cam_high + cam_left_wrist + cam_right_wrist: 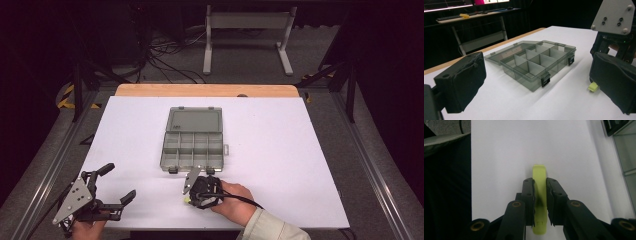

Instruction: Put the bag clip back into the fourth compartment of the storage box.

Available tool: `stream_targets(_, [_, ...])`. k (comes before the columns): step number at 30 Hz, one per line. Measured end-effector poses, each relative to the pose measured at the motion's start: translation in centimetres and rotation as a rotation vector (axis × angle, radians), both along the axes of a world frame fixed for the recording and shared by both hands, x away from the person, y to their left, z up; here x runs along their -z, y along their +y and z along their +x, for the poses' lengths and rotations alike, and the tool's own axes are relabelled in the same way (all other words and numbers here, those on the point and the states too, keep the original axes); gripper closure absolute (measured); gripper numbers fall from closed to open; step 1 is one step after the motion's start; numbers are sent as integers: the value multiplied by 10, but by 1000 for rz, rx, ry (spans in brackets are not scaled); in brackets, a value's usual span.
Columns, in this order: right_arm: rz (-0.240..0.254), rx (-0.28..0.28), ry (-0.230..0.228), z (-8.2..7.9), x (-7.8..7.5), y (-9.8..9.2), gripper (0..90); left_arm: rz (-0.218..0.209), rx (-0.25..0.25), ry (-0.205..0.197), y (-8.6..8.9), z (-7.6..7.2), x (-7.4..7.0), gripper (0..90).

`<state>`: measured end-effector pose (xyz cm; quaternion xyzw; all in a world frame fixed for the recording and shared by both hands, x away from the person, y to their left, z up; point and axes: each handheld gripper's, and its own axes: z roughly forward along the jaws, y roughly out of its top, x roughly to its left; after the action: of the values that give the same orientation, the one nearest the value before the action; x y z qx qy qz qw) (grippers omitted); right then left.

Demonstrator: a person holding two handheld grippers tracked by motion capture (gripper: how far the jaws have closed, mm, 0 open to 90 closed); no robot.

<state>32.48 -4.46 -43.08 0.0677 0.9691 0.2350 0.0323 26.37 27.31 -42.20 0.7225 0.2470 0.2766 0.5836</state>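
Yellow-green plastic piece (539, 195), narrow and flat, pinched between the black fingers (529, 195) of the right gripper (196, 195); they press its two long sides, rounded tip sticking out ahead. Piece sits low over the desk (280, 150), just in front of the near edge of the organiser box (192, 145).

Left gripper (116, 182): fingers spread wide, nothing between them, hanging well to the left of the box.

Risks, as judged:
- Grip is on smooth, thin faces; a twist of the hand could let the piece pivot or slip out.
- Compartments are small and walled by thin dividers; a tilted approach could catch the tip on a divider or the front latches (545, 81).
- Box is light, clear plastic and nobody holds it; a bump could push it across the sheet.

Surface: white, matt sheet over a wood-edged desk, box near its centre, lid (195, 120) lying open flat on the far side.

Room: dark. Beyond the box, cables (165, 55) on grey floor and a pale metal stand (247, 30).
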Motion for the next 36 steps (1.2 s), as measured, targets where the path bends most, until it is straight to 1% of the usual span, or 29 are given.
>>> stream_targets(2, [4, 2, 3, -1, -2, 0, 779, -2, 1, 0, 0, 0, 0, 13])
stream_targets(3, [7, -14, -1, 0, -5, -1, 780, -1, 0, 1, 0, 0, 0, 13])
stream_targets(4, [7, -1, 3, -2, -8, -2, 780, -1, 1, 2, 0, 0, 0, 13])
stream_targets(5, [28, -17, -12, 0, -13, -3, 779, -1, 0, 2, 0, 0, 0, 13])
stream_targets(6, [28, -17, -12, 0, -13, -3, 779, -1, 0, 2, 0, 0, 0, 13])
stream_targets(8, [36, -11, -15, -1, -19, -4, 779, -4, 0, 0, 0, 0, 0, 14])
stream_targets(14, [60, -24, -34, 3, -34, -6, 780, -4, 1, 0, 0, 0, 0, 13])
stream_targets(18, [77, -20, -37, 5, -43, -9, 780, -4, 1, 0, 0, 0, 0, 14])
stream_targets(22, [86, -13, -38, 7, -48, -11, 780, -3, 1, -2, 0, 0, 0, 13])
stream_targets(33, [141, 21, -69, 18, -71, -20, 779, -3, 1, -2, 1, 0, 0, 13])
stream_targets(36, [154, 32, -77, 20, -74, -22, 779, -3, 1, -2, 0, 0, 0, 13])
